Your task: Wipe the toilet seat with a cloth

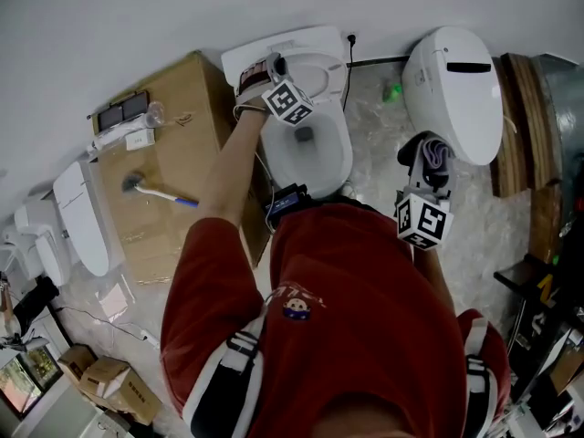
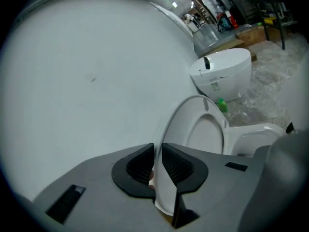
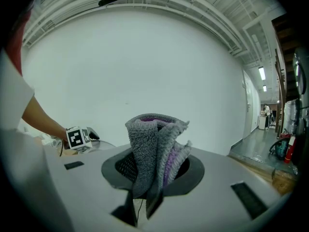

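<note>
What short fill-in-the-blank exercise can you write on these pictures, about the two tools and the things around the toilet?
1. The right tool is shut on a folded cloth that is grey and ____.
2. The left tool grips the edge of the toilet's raised lid, which is ____ in colour.
3. A long-handled ____ lies on top of the cardboard box.

Missing words: purple; white; brush.

Two claws point(image 2: 158, 170) point(image 3: 146, 175), one cloth point(image 3: 154, 149), one brush point(image 1: 155, 190), at least two toilets point(image 1: 319, 149) point(image 1: 456, 89)
</note>
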{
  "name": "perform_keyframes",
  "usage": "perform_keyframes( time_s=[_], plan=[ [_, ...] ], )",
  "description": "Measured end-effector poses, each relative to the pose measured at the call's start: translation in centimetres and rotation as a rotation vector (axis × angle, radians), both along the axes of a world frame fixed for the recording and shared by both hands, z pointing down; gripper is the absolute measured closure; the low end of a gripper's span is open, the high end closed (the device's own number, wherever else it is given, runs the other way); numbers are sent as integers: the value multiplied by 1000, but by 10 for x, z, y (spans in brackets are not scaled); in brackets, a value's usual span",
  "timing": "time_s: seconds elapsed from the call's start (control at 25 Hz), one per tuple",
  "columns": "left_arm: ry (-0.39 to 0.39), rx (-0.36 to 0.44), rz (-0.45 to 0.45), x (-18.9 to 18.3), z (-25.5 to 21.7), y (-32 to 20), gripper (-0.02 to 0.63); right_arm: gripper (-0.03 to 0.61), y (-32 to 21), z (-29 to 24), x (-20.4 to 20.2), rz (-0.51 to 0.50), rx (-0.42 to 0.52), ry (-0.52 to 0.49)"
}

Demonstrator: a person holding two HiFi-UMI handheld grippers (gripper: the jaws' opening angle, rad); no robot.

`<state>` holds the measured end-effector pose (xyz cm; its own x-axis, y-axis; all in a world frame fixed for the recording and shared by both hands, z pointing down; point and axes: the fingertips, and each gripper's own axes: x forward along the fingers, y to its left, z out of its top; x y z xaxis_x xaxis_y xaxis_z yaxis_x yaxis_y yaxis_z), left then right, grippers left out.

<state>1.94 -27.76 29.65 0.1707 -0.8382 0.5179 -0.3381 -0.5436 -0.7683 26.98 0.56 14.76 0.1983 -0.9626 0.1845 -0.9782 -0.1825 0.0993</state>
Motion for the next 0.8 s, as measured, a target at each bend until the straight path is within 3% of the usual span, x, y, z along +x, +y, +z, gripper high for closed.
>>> perform_keyframes(
  time_s=[0.4, 0.8],
  plan=[
    [-27, 31, 30, 4, -5, 22, 568, 480, 0, -7, -1, -58, 4, 17],
    [-60, -44, 58, 11, -4, 68, 568, 480, -12, 4, -11, -184, -2, -6]
  ],
)
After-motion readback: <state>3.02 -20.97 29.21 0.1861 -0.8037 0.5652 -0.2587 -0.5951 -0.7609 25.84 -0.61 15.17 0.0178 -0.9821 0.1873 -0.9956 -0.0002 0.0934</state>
